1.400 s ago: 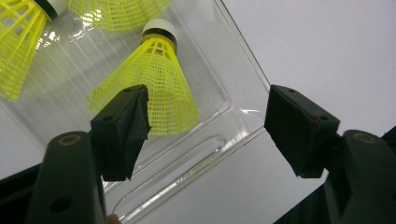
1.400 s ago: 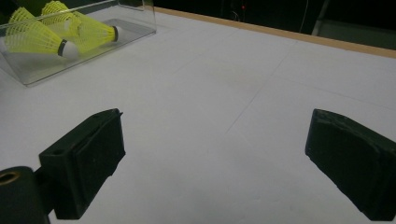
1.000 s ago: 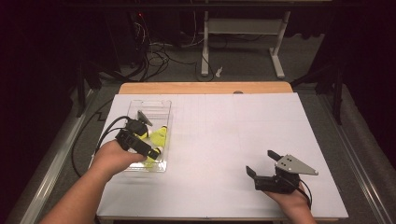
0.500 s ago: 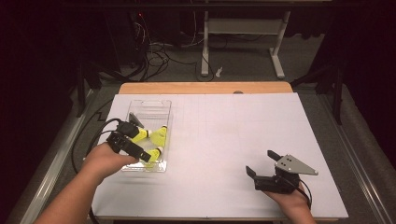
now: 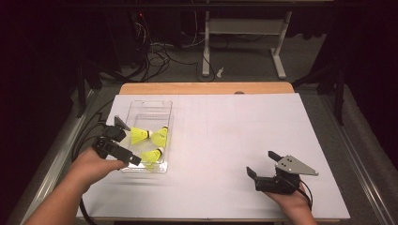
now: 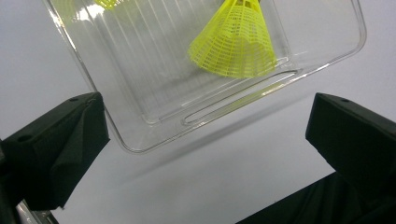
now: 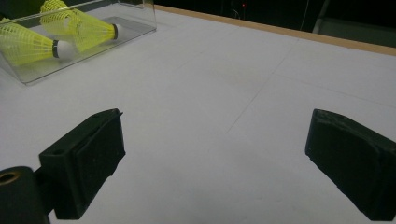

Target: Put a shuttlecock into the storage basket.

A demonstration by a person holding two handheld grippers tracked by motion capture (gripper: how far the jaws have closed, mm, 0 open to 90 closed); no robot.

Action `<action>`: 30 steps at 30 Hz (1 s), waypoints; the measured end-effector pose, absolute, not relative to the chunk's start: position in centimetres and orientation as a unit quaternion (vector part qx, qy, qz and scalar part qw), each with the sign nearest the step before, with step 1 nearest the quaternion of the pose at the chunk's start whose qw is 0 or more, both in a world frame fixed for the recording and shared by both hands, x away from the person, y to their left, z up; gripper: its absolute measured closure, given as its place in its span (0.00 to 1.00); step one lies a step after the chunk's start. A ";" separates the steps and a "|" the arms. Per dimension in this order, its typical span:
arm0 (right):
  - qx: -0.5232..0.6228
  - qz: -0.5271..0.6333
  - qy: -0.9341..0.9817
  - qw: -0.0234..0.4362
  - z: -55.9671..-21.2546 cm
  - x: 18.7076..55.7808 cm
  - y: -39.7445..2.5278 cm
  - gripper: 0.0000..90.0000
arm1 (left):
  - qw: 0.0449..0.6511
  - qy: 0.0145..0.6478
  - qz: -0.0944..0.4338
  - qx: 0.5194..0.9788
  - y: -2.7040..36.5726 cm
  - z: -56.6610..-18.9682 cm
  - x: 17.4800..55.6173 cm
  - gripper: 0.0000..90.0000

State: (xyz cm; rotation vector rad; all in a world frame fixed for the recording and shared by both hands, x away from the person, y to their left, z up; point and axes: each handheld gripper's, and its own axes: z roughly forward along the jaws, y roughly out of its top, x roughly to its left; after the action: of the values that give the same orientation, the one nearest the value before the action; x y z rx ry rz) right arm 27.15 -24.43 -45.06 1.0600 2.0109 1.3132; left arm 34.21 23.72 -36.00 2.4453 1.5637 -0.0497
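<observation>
Tabletop covered in white sheeting carried everything, with a wooden edge along its far side. Toward its left sat a clear plastic tray, long and shallow, holding 3 yellow shuttlecocks: 2 lay tip to tip across the middle and 1 lay nearer the person's end. The left hand-held gripper hung at the tray's near-left corner with its jaws spread wide and nothing between them; in the left gripper view the tray's rim lay between the jaws, one netted shuttlecock skirt just beyond. The right hand-held gripper rested low over bare sheeting near the right front, well apart from the tray, jaws likewise wide and empty.
</observation>
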 end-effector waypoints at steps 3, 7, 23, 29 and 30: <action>0.391 0.483 0.741 0.256 -45.0 27.1 -24.4 0.06 | 0.119 0.534 -0.018 0.837 23.8 -36.2 34.2 0.00; 0.392 0.483 0.740 0.256 -45.1 27.1 -24.5 0.06 | 0.123 0.533 -0.020 0.837 23.7 -36.3 34.2 0.00; 0.391 0.485 0.739 0.257 -45.0 27.0 -24.5 0.06 | 0.184 0.517 0.009 0.836 23.5 -37.2 33.2 0.00; 0.393 0.485 0.738 0.256 -45.0 27.1 -24.5 0.06 | 0.214 0.509 0.035 0.833 23.4 -37.8 32.6 0.00; 0.393 0.484 0.738 0.256 -45.0 27.1 -24.5 0.06 | 0.220 0.507 0.040 0.833 23.4 -37.9 32.5 0.00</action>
State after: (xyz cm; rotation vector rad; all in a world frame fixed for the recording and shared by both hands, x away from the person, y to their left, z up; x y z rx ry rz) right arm 27.06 -24.52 -45.01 1.0674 2.0046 1.3148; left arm 32.53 23.41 -37.94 2.3031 1.4019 0.1093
